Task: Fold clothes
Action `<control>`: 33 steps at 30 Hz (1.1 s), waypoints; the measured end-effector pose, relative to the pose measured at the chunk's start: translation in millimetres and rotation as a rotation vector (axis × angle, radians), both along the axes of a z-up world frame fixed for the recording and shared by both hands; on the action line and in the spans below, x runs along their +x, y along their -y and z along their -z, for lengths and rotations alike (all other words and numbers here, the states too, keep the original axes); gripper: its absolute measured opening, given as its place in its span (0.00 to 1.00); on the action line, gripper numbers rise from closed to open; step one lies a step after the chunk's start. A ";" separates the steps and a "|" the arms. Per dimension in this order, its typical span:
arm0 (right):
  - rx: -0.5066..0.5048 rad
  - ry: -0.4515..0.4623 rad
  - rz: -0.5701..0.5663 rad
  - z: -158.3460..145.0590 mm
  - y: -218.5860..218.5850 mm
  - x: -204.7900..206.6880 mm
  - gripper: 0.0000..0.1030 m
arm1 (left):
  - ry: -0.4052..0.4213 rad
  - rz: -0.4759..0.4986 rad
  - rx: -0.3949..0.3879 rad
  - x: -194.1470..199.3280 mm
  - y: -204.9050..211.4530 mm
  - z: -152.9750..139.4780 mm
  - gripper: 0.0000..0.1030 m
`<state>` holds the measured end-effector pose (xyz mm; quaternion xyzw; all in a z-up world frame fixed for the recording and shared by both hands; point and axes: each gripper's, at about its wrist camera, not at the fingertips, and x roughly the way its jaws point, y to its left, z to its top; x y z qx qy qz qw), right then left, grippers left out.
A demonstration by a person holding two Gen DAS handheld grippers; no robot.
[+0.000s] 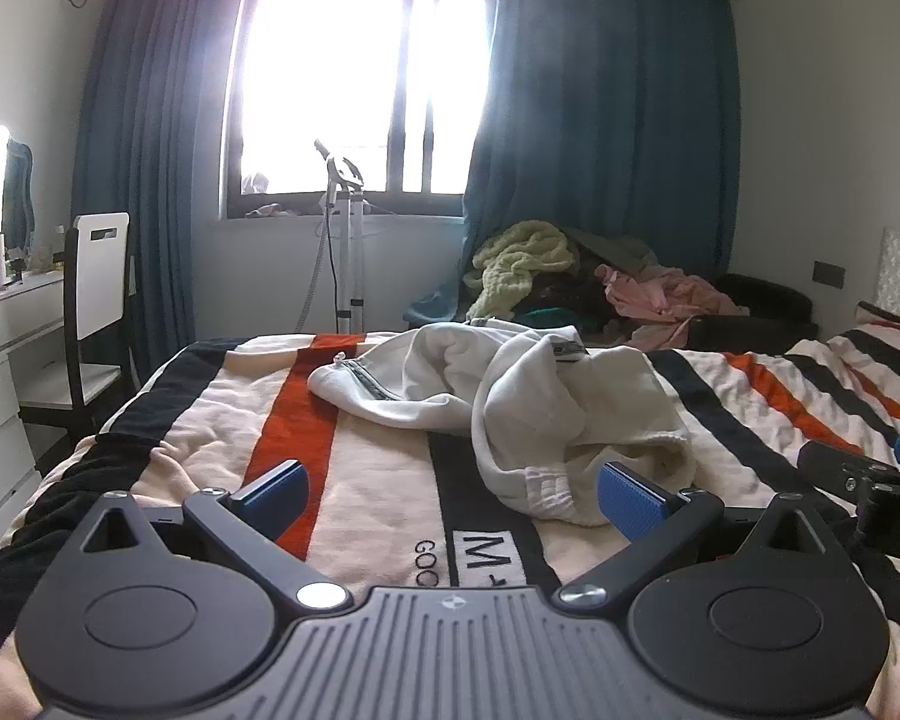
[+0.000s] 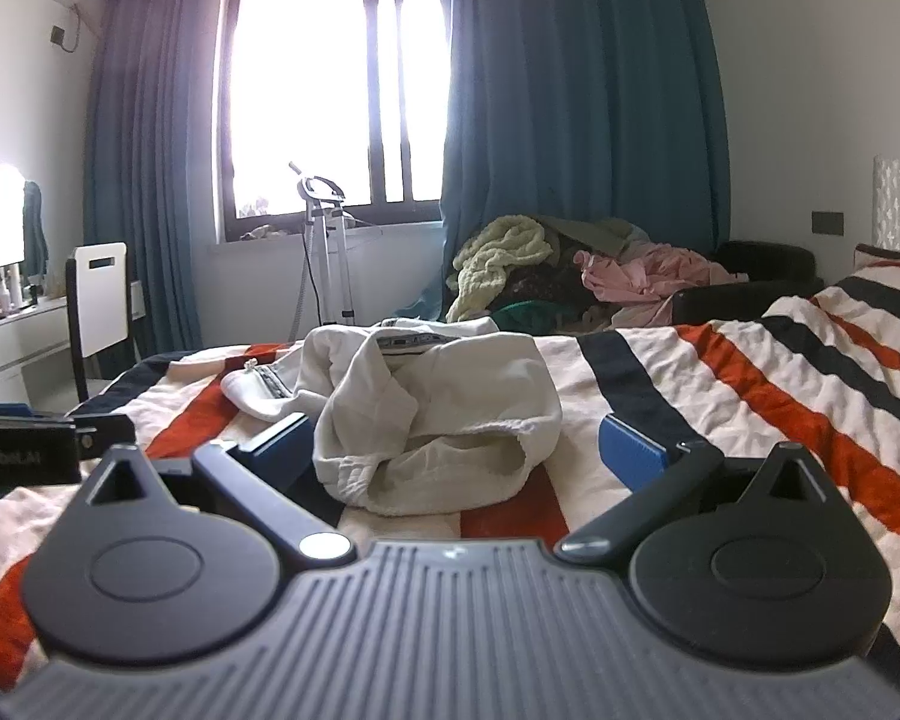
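A crumpled white garment (image 1: 510, 402) with a zip lies bunched on the striped bedspread (image 1: 222, 414); it also shows in the right wrist view (image 2: 438, 402). My left gripper (image 1: 453, 495) is open and empty, low over the bed, with the garment's near hem just ahead between its blue pads. My right gripper (image 2: 456, 450) is open and empty, its fingers on either side of the garment's near hem. The right gripper's black body shows at the right edge of the left wrist view (image 1: 870, 480). The left gripper's body shows at the left of the right wrist view (image 2: 36, 444).
A pile of other clothes (image 1: 570, 276) lies on a dark seat beyond the bed by the blue curtains (image 1: 600, 120). A garment steamer stand (image 1: 345, 252) is under the window. A white chair (image 1: 93, 306) and a white desk (image 1: 6, 324) stand at the left.
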<state>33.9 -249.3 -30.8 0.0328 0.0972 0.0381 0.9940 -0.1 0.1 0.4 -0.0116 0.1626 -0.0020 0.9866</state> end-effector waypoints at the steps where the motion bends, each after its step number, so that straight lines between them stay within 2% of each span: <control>1: 0.000 0.008 0.000 0.0 0.2 -2.1 1.00 | -0.002 -0.001 0.001 0.3 -0.2 -0.2 1.00; 6: 0.003 0.045 -0.002 0.8 2.4 -12.0 1.00 | -0.011 0.000 0.019 -1.3 5.9 2.5 1.00; 11: -0.012 -0.010 0.004 0.2 -1.5 -1.1 1.00 | -0.025 -0.002 0.026 0.1 6.6 1.1 1.00; 33: 0.008 -0.019 0.014 -3.6 2.6 -0.2 1.00 | -0.041 -0.003 0.033 1.8 6.6 5.5 1.00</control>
